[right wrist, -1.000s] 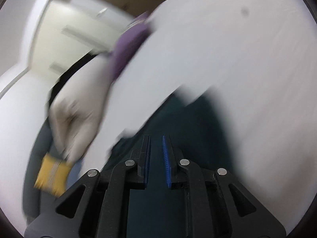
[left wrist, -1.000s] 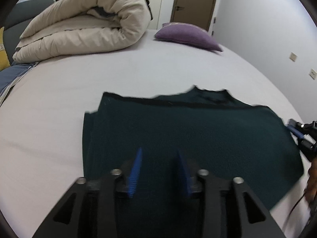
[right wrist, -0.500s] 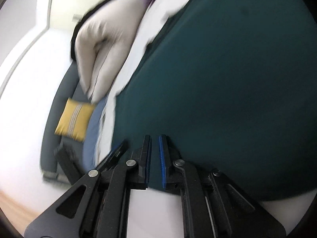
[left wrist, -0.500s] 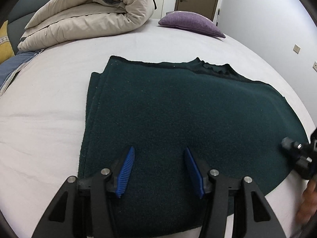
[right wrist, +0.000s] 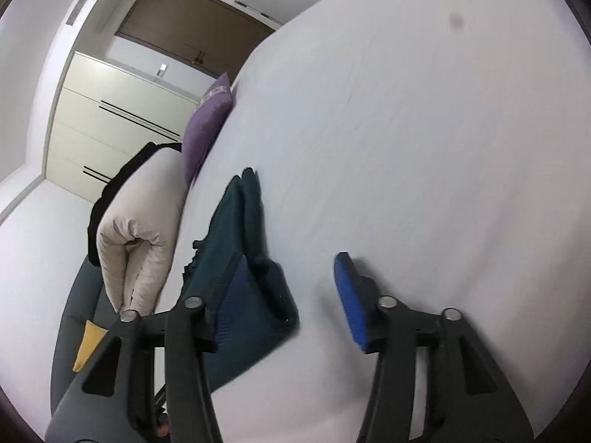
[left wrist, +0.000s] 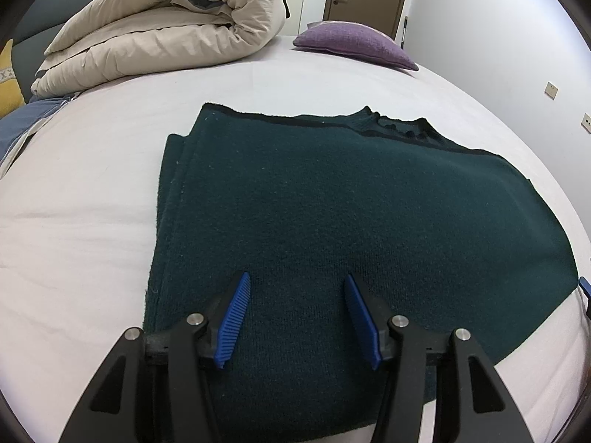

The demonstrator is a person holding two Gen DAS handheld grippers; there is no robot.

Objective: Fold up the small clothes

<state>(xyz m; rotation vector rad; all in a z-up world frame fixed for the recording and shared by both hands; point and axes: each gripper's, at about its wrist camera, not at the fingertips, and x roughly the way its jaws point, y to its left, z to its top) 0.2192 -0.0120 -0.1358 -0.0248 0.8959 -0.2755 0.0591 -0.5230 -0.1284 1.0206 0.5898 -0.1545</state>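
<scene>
**Both grippers open over the folded green garment, next fold not yet gripped**

The dark green knit garment (left wrist: 351, 221) is lying flat on the white bed sheet (left wrist: 92, 192), already doubled over: stacked layer edges are showing along its left side, and a collar-like ruffle is sitting at the far edge.

The left gripper (left wrist: 297, 317) is hovering over the garment's near-left part with its blue pads spread wide, holding nothing. Whether the tips are touching the knit cannot be told.

The right gripper (right wrist: 295, 295) is sitting at the garment's right edge, fingers also spread and empty. One finger is over the cloth, the other over bare sheet. The right wrist view is tilted and slightly blurred.

Judgement on doing the step well:
- Each gripper should be pinching all stacked layers at an edge or corner, not just the top one, or the earlier fold is likely to peel apart.
- Both sides should be lifting together and low, so the knit is not sagging or dragging the sheet.
- The moving edge should be landing square on the opposite one.

Containers: none in view. The garment is resting directly on the bed. A rolled beige duvet (left wrist: 166, 26) and a purple pillow (left wrist: 354, 44) are lying well beyond it, near the head of the bed.
</scene>
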